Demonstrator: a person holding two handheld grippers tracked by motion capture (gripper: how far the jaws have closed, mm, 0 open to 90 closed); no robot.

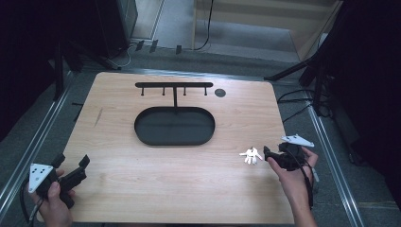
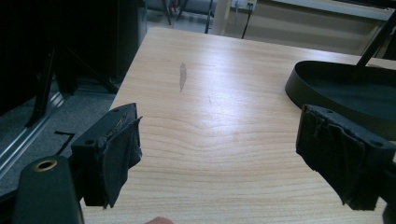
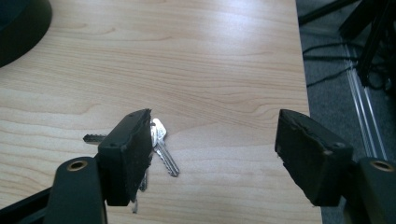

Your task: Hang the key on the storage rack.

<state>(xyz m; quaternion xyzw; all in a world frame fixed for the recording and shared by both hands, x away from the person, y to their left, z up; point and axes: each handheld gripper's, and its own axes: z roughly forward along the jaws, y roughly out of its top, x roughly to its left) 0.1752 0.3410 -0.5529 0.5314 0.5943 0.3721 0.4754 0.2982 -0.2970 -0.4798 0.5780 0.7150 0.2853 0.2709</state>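
The right claw (image 3: 215, 154) is wide open and holds nothing. A bunch of keys (image 3: 156, 144) lies on the wooden bench (image 1: 189, 175), touching its left jaw. The left claw (image 2: 219, 158) is wide open too, with nothing in it, with the black tray (image 2: 345, 88) just ahead.

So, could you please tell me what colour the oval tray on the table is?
Black; the oval tray shows best in the high view.

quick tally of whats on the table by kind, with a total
Black oval tray stand with a hook rail: 1
Bunch of silver metal keys: 1
Round black disc near the far edge: 1
Black two-jaw grippers held over the table, left and right: 2
Total: 5
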